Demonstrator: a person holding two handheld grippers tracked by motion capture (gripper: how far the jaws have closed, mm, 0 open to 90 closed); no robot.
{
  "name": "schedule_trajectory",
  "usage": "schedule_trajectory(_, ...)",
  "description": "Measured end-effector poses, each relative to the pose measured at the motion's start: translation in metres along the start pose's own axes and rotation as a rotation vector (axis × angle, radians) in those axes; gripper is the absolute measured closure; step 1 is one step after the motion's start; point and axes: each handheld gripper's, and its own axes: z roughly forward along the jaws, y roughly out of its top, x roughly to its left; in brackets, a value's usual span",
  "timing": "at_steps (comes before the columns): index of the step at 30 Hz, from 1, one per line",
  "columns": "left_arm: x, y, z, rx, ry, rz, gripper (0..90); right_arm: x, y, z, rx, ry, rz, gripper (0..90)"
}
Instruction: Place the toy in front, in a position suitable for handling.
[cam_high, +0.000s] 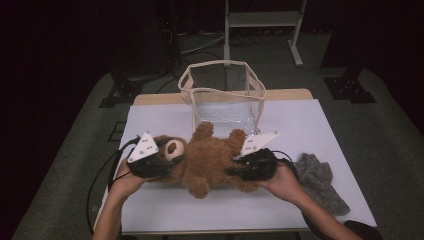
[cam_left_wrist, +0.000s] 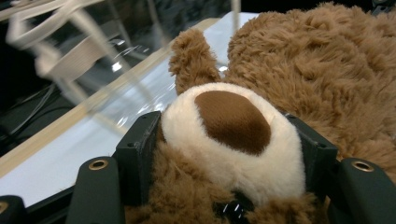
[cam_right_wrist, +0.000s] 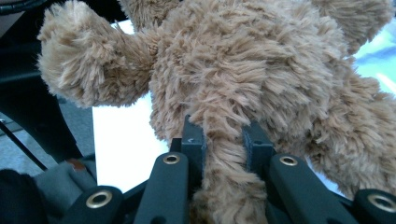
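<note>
The teddy bear (cam_high: 210, 160) lies across the near middle of the bench (cam_high: 320, 130), just near of the clear bag (cam_high: 222, 92). The left tongs (cam_left_wrist: 231, 154) clamp its muzzle; the right tongs (cam_right_wrist: 224, 151) pinch a tuft of body fur. Lift both ends level, since the fur grip could slip, and carry it far over the bag's open rim.

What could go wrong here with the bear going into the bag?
The right gripper pinches only a thin tuft of the bear, so the fur may slip out during the lift. The left gripper clamps the soft head around the snout, which could squash and let the body sag or swing. The bag is clear, light and floppy-rimmed; a wide bear with limbs spread may catch the rim and tip or push it.
</note>
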Motion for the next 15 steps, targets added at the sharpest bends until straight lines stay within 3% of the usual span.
schedule_trajectory(8,-0.027,0.026,0.046,-0.003,-0.086,0.039,35.9,-0.006,-0.035,-0.049,0.016,-0.074,0.008,74.6)
schedule_trajectory(11,-0.037,0.028,0.064,0.008,-0.114,0.039,35.8,-0.01,-0.052,-0.062,0.028,-0.094,0.017,74.5)
schedule_trajectory(15,-0.049,0.021,0.084,0.045,-0.149,0.036,35.7,-0.015,-0.076,-0.066,0.047,-0.101,0.042,74.3)
